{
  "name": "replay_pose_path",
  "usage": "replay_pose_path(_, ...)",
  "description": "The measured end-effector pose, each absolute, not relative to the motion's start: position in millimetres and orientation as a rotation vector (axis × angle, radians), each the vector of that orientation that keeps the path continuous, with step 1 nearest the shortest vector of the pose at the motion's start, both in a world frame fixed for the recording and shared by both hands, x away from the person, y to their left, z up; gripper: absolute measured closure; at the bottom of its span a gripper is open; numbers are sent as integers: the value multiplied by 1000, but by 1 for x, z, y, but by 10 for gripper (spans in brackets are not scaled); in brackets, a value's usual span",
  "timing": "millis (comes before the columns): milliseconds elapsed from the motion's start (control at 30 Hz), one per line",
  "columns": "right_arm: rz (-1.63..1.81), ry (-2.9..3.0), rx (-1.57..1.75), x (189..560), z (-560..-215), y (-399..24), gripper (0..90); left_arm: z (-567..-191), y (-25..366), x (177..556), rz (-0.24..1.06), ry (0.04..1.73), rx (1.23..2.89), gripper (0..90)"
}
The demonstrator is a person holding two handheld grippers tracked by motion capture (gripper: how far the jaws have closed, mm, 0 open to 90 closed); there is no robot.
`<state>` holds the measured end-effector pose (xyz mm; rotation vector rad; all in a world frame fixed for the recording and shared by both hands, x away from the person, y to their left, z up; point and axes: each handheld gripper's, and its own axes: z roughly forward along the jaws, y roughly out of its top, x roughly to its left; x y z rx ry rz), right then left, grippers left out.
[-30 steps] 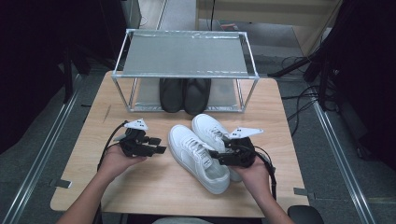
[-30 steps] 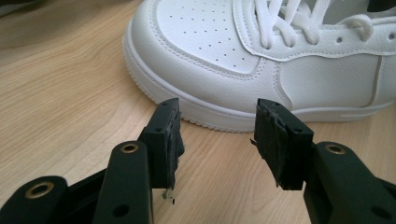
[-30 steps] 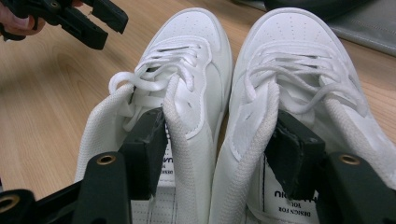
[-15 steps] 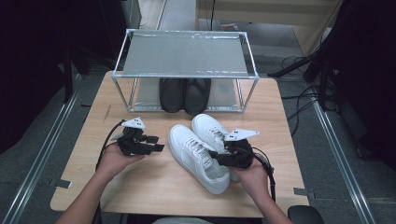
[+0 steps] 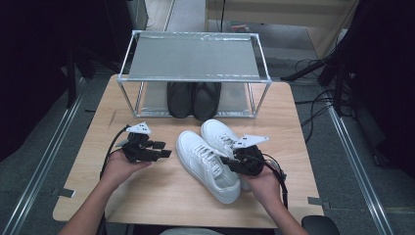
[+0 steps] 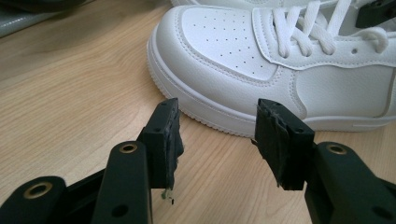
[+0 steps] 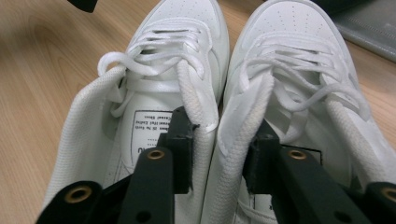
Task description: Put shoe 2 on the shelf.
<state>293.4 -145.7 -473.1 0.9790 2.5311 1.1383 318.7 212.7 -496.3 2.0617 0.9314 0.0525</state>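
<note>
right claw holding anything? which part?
The right claw has just been closing, one jaw inside each white sneaker, pinching their two adjoining inner collar walls together. The left claw is open, holding nothing.

Wooden table (image 5: 147, 196), metal shoe rack (image 5: 195, 56), grey floor (image 5: 44, 147), dark surroundings

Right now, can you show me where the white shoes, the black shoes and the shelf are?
white shoes (image 5: 208, 164), high view, on the laces of the left shoe of the pair.
black shoes (image 5: 193, 99), high view, where the two shoes meet under the shelf.
shelf (image 5: 193, 56), high view, on its grey top.
</note>
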Motion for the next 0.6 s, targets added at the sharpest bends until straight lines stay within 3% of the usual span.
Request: replay_pose_path(600,1179,2564,1040,298,-469,-151,747,-497,223,321,76,967,2039,478)
